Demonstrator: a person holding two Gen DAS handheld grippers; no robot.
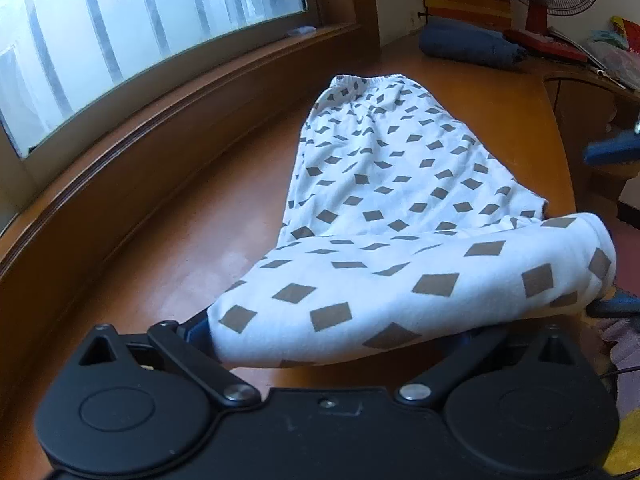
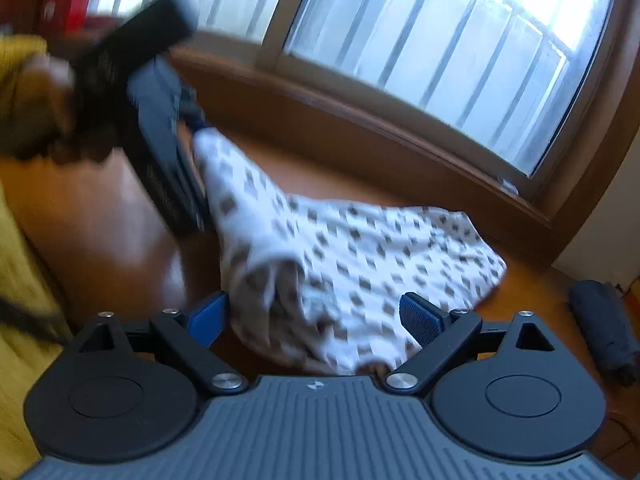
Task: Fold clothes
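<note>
White garment with grey diamond print (image 1: 384, 168) lies on the orange-brown table (image 1: 224, 216), waistband toward upper centre of the left wrist view, hem end lifted at lower centre. Left gripper (image 1: 340, 332) fingers mostly hidden under that cloth, grip state cannot be told. Right gripper (image 2: 316, 316) blue pads (image 2: 420, 320) apart, bunched cloth between them, lower centre. Folded umbrella (image 1: 468, 46) upper right, window (image 1: 132, 20) upper left.

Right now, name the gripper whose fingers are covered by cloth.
The left gripper: the diamond-print garment drapes over its fingers. The right gripper's blue pads show bare, wide apart.
</note>
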